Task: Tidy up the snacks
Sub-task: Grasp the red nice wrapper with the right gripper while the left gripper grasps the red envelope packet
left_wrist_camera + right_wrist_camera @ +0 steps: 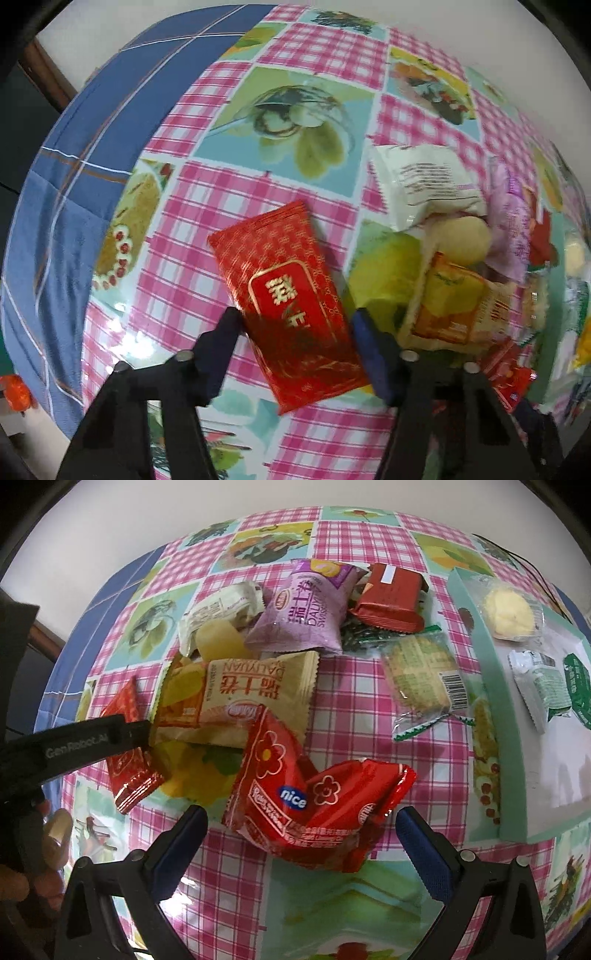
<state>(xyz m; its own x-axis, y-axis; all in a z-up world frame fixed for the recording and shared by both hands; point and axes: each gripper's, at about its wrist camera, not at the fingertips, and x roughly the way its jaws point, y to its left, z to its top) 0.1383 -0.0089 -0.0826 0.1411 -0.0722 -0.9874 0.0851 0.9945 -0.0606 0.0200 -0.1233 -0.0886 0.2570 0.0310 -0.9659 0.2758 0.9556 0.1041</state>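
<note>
My left gripper (293,319) is open, its fingers on either side of a red gold-patterned packet (288,299) lying flat on the checked tablecloth (207,206); whether they touch it I cannot tell. The same packet (127,753) shows in the right wrist view under the left gripper's finger. My right gripper (301,827) is open just before a crumpled red "nice" packet (314,797). A pile lies beyond: a beige Daliyuan packet (251,698), a purple packet (310,609), a white packet (218,609) and a red-brown packet (391,598).
A teal-rimmed white tray (491,686) stands at the right, holding a yellow cookie pack (508,609) and a green-white pack (550,690). A clear cracker pack (424,675) lies beside it. Blue bedding (62,206) borders the table at the left.
</note>
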